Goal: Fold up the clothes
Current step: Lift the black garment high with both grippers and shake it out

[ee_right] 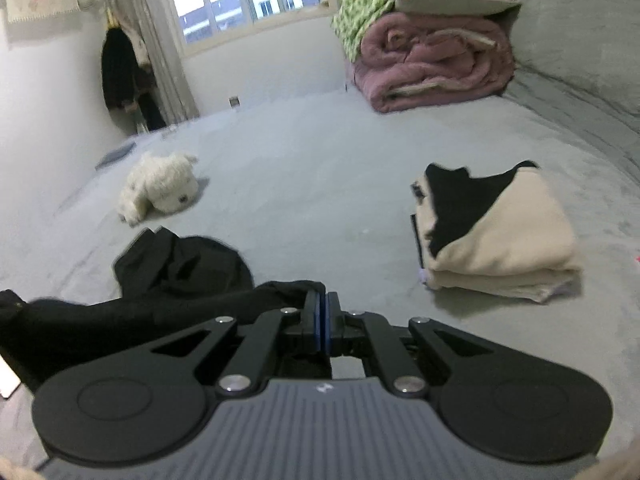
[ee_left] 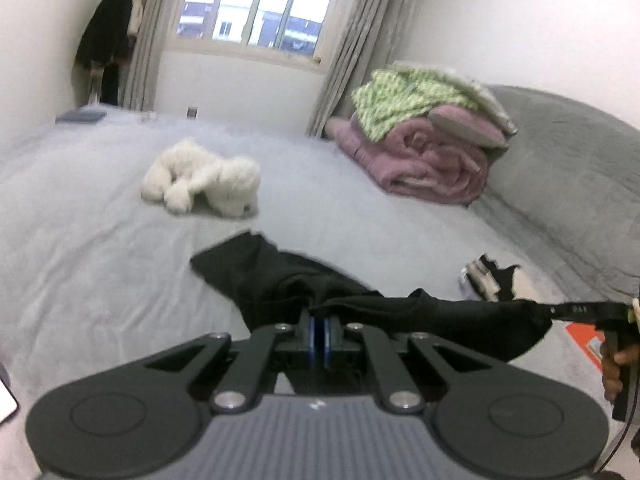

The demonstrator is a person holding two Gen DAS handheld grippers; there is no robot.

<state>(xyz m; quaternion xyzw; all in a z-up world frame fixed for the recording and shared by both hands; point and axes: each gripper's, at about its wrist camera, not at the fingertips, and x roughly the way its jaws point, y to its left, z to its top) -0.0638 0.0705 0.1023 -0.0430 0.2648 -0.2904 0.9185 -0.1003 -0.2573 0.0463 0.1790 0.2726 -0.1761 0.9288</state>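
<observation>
A black garment (ee_left: 280, 280) is lifted off the grey bed (ee_left: 100, 260), one end still trailing on the sheet. My left gripper (ee_left: 320, 318) is shut on its upper edge, cloth pinched between the blue pads. The fabric stretches rightward to my right gripper (ee_left: 580, 309), seen side-on with a hand (ee_left: 614, 364) behind it. In the right wrist view the right gripper (ee_right: 325, 306) is shut on the same black garment (ee_right: 180, 272), which runs off to the left and bunches on the bed ahead.
A folded stack of cream and black clothes (ee_right: 500, 236) lies to the right. A white plush toy (ee_right: 160, 188) rests mid-bed. Rolled pink bedding (ee_right: 432, 68) under a green blanket (ee_right: 360, 4) sits at the far end by the window.
</observation>
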